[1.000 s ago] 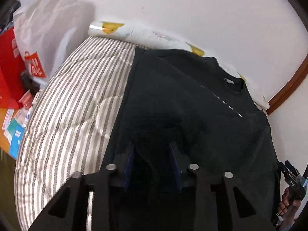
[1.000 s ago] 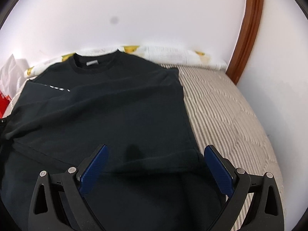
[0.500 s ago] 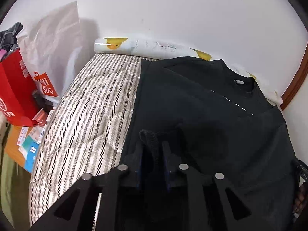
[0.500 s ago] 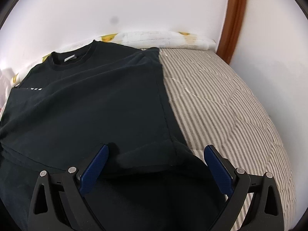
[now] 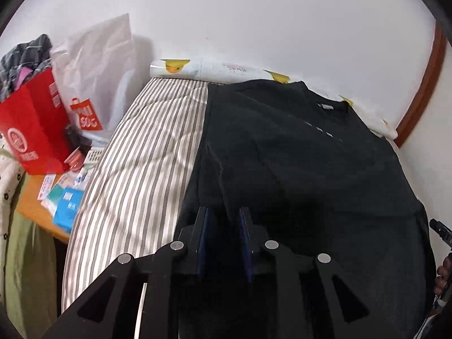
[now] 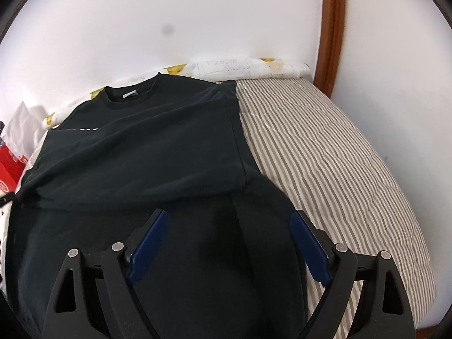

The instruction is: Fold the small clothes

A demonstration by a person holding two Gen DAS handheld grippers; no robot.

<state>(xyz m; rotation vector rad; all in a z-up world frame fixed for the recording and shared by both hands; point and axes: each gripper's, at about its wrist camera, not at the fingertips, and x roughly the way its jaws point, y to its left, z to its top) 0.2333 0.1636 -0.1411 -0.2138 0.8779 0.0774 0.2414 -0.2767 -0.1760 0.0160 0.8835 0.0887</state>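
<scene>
A black T-shirt (image 5: 296, 169) lies spread on a striped bed cover (image 5: 141, 163), its collar toward the wall. In the left wrist view my left gripper (image 5: 223, 217) is shut on a raised fold of the shirt's near left part. In the right wrist view the black T-shirt (image 6: 147, 141) has its upper part folded down over the lower part. My right gripper (image 6: 228, 226) is open, its blue pads wide apart just above the shirt's near right part, holding nothing.
A rolled patterned sheet (image 5: 214, 69) lies along the white wall at the bed's far end. Left of the bed stand a red bag (image 5: 31, 124), a white plastic bag (image 5: 96, 65) and small boxes (image 5: 65, 197). A brown wooden frame (image 6: 332, 28) stands at the right.
My left gripper closed on the shirt fabric and lifted it up and back. My right gripper stayed open and drew nearer over the shirt's near right part.
</scene>
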